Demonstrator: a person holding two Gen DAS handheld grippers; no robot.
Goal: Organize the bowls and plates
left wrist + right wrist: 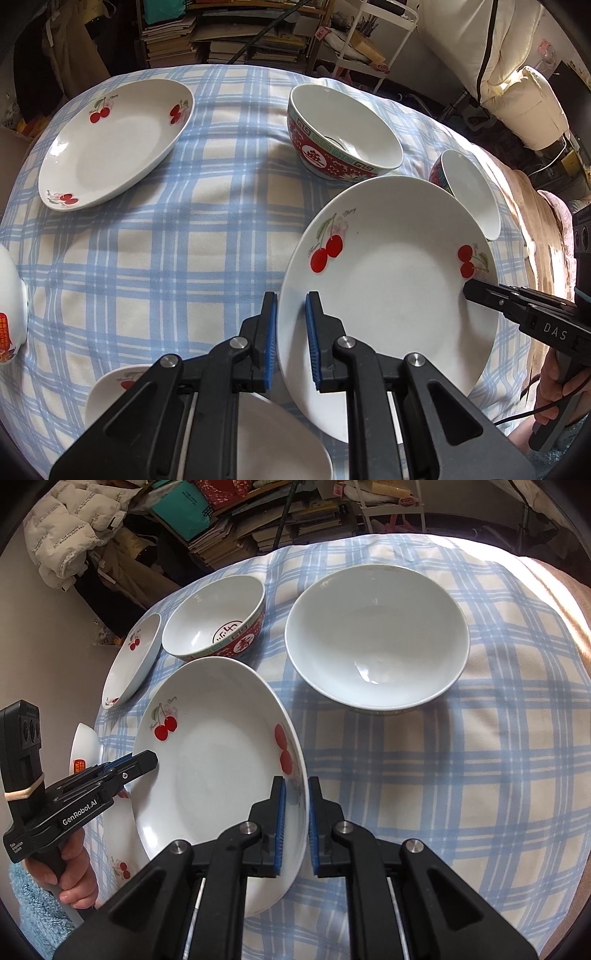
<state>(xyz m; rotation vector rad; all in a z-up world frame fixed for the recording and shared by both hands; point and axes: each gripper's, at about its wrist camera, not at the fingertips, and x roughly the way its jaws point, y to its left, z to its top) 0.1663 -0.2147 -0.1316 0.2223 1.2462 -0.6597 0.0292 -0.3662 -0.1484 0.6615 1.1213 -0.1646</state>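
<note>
A white cherry plate (391, 295) is held between both grippers, raised above the table. My left gripper (291, 332) is shut on its left rim; it also shows in the right wrist view (142, 762). My right gripper (295, 819) is shut on the opposite rim of the same plate (218, 775); it also shows in the left wrist view (471, 290). A second cherry plate (114, 144) lies at the far left. Another cherry plate (110, 387) lies below my left gripper. A red patterned bowl (343, 136) stands behind the held plate. A white bowl (376, 638) stands to the right.
The table has a blue checked cloth (177, 258). A small bowl (7, 306) sits at the left edge. Shelves of books (221, 33) and a white rack (373, 40) stand behind the table. A beige cushion (524, 99) is at the right.
</note>
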